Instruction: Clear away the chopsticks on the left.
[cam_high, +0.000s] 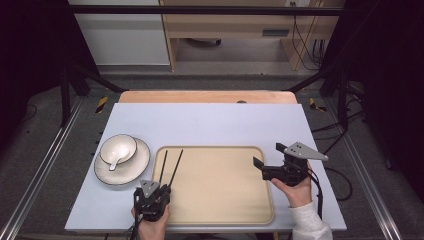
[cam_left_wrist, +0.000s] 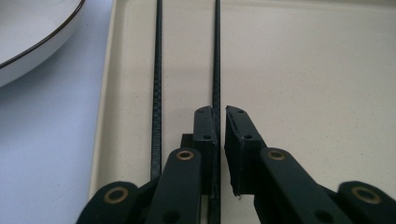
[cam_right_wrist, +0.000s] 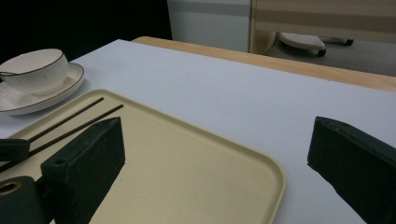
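Two thin black chopsticks lie side by side on the left part of a beige tray. My left gripper rests low at their near ends. In the left gripper view its jaws stand only a sliver apart around the right chopstick. That stick lies against the left pad, and a thin strip of tray shows before the right pad. The other chopstick lies outside the jaws. My right gripper hovers open over the tray's right edge, with nothing between its jaws.
A white bowl with a white spoon in it sits on a dark-rimmed plate left of the tray. These things rest on a pale blue mat on a wooden table. Dark frame posts stand at both sides.
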